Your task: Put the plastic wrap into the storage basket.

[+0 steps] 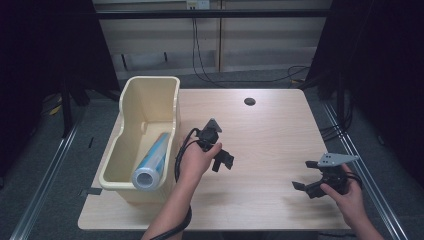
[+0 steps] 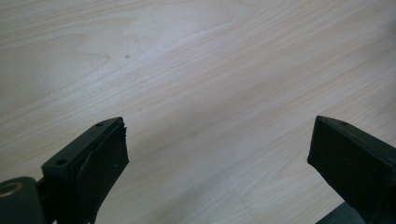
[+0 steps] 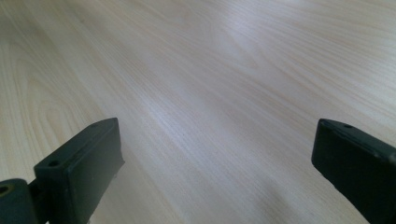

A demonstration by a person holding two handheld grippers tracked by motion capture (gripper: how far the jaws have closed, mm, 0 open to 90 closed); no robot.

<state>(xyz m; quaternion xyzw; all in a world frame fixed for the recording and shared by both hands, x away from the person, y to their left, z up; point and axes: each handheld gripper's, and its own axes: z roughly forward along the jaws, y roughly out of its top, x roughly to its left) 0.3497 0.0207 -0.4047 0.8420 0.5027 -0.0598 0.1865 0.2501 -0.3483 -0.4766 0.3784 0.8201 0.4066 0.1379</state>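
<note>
A cream plastic bin (image 1: 150,95) stands on the left part of the wooden table (image 1: 270,125). A blue and white roll (image 1: 151,162) lies inside it, leaning on the near rim. My left gripper (image 1: 223,161) is held just right of the bin, open, pointing down at bare wood. In the left gripper view its jaws stand wide apart with nothing between them (image 2: 217,149). My right gripper (image 1: 306,176) hovers near the table's front right corner, open too. The right gripper view has bare tabletop between its spread jaws (image 3: 217,154).
A dark round hole (image 1: 249,101) sits near the table's far edge. Black cables hang behind the table along the wall. Metal rails run along the floor on both sides. Bare wood lies between the two grippers.
</note>
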